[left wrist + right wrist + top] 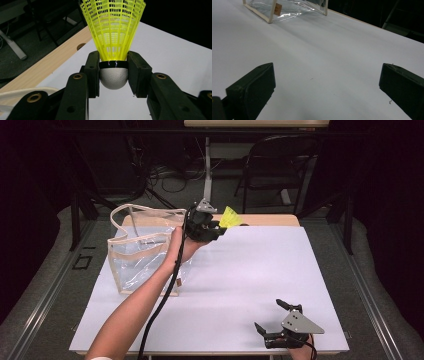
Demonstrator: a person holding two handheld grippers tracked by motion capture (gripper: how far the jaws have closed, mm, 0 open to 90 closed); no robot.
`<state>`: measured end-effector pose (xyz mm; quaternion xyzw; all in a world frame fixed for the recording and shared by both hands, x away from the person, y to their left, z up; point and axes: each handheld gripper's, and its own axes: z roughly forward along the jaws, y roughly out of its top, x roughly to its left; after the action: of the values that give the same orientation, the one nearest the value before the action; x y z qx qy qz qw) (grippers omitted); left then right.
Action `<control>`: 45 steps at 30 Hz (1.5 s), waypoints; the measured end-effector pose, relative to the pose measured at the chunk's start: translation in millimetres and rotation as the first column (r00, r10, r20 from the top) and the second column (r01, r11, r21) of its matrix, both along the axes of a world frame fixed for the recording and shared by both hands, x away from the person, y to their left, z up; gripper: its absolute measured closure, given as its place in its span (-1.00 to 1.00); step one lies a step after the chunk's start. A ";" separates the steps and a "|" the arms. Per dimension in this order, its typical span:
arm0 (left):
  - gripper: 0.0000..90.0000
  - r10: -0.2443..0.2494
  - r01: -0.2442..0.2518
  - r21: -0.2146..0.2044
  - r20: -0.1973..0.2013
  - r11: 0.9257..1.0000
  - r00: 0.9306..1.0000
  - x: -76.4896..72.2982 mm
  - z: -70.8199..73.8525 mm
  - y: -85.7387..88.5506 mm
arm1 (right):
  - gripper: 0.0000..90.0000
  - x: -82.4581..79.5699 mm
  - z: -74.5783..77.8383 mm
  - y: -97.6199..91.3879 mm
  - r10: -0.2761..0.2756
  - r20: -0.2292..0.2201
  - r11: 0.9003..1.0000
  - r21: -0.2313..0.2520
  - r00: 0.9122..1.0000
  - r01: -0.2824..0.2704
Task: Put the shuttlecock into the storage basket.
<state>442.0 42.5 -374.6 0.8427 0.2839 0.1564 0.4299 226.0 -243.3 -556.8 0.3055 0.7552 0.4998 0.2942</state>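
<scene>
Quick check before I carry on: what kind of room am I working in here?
Probably a lab or recording workspace, not a home: a white-topped table on a wooden desk, cables tangled on the floor behind it, a folding chair, and dark surroundings all round.

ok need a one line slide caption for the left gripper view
Left gripper clamps a yellow shuttlecock by its grey cork base, skirt pointing away, above the white table.

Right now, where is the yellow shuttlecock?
The shuttlecock is clamped in the left gripper, raised near the table's far edge, just right of the clear bag.
</scene>
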 end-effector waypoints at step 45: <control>0.43 0.075 -0.074 -0.022 0.045 0.997 0.996 3.7 29.2 48.7 | -1.00 0.0 0.0 0.4 0.002 -0.002 1.000 -0.003 1.000 -0.002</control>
<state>445.7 91.2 -345.4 0.8232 0.3068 0.1889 0.4388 225.9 -242.9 -556.7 0.3047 0.7566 0.4986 0.2934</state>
